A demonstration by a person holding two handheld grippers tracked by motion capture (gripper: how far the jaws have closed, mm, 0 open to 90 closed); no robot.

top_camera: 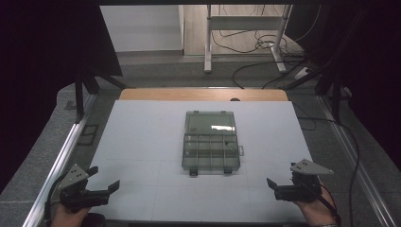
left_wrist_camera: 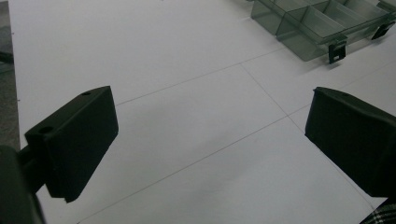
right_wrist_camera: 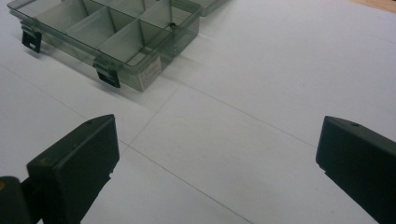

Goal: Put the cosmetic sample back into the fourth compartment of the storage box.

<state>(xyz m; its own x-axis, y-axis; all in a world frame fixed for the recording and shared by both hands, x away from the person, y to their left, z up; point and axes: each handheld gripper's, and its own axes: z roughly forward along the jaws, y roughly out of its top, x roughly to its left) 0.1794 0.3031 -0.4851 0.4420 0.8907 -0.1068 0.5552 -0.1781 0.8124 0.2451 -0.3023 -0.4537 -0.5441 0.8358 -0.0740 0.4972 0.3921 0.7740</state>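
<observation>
A flat white table top [top_camera: 142,142], scored by thin seam lines, spreads beneath both tools. Ahead of and between the two sets of jaws lies a translucent grey plastic compartment box [top_camera: 211,152], its lid [top_camera: 210,123] laid open flat beyond the tray and two dark latches hanging from the near edge; the compartments look empty, though the dim light leaves that uncertain. The black left gripper [top_camera: 105,181], held in a hand at the near left corner, has its jaws spread wide with bare table between them. The black right gripper [top_camera: 270,183], well apart at the near right, is likewise spread, gripping nothing.
</observation>
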